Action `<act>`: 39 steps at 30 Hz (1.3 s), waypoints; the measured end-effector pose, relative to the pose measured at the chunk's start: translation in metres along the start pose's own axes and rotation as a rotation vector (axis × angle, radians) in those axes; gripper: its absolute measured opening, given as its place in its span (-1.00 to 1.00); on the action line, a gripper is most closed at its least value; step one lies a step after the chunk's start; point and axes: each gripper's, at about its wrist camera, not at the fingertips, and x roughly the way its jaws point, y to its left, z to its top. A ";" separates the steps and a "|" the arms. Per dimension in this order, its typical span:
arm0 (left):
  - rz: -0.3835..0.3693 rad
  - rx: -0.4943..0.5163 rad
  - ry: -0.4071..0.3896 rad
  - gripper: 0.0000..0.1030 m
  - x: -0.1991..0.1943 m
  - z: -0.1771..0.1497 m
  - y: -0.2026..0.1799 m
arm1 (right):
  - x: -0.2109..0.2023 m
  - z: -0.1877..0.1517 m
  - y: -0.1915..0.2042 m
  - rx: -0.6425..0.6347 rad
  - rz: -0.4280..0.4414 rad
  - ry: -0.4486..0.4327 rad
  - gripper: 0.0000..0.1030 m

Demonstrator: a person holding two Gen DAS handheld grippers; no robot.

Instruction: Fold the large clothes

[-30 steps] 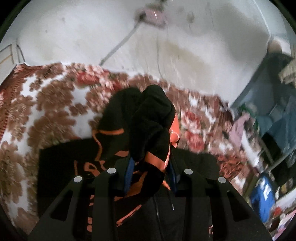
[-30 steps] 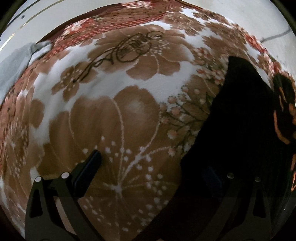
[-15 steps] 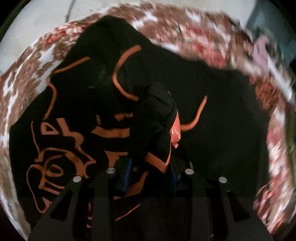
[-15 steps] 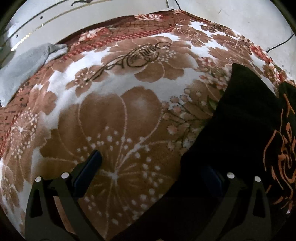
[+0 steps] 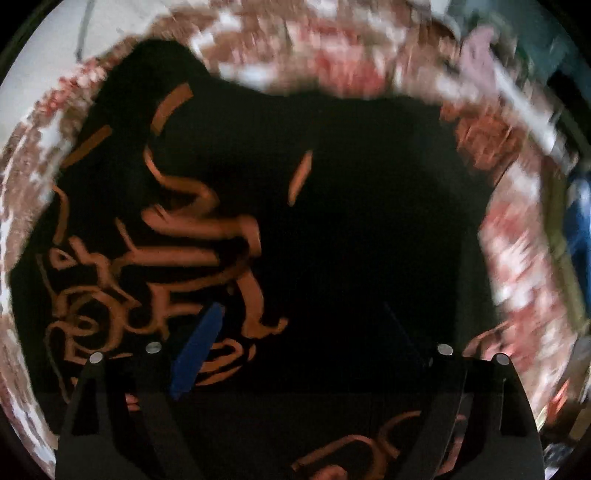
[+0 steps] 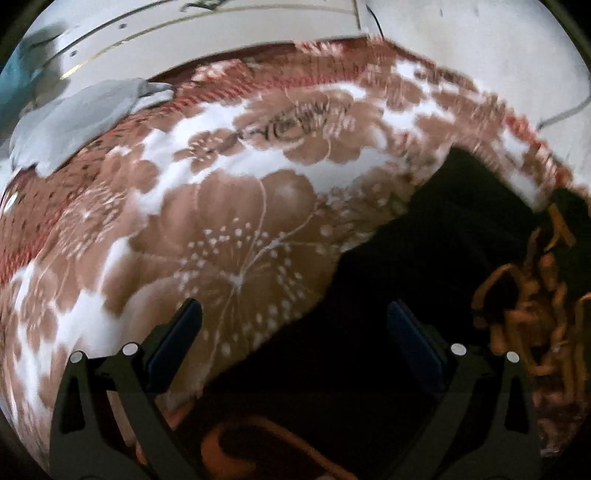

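Note:
A large black garment with orange printed lettering (image 5: 332,229) lies spread on a floral blanket (image 6: 229,221). My left gripper (image 5: 299,314) is open and empty just above the garment, its blue-padded fingers (image 5: 199,343) wide apart. In the right wrist view the garment (image 6: 436,280) fills the lower right. My right gripper (image 6: 291,314) is open and empty over the garment's edge, where black cloth meets the blanket.
A grey cloth (image 6: 81,118) lies at the blanket's far left near a white headboard (image 6: 221,33). The wall (image 6: 480,48) is behind. Cluttered items (image 5: 576,221) stand beyond the blanket's right side in the left wrist view.
My left gripper was shut on a bunched part of the garment; it has opened and let go, and the cloth now lies flat. The right gripper stayed open and drew back slightly.

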 end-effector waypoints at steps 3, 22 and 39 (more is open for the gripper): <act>-0.034 -0.078 -0.111 0.82 -0.074 0.021 0.031 | -0.026 -0.009 -0.007 -0.032 -0.018 0.010 0.91; 0.211 -0.172 -0.032 0.89 -0.075 -0.107 0.298 | -0.109 -0.199 -0.372 0.879 -0.138 0.170 0.91; 0.173 -0.318 -0.006 0.88 -0.021 -0.175 0.286 | -0.097 -0.189 -0.365 0.795 -0.074 0.237 -0.36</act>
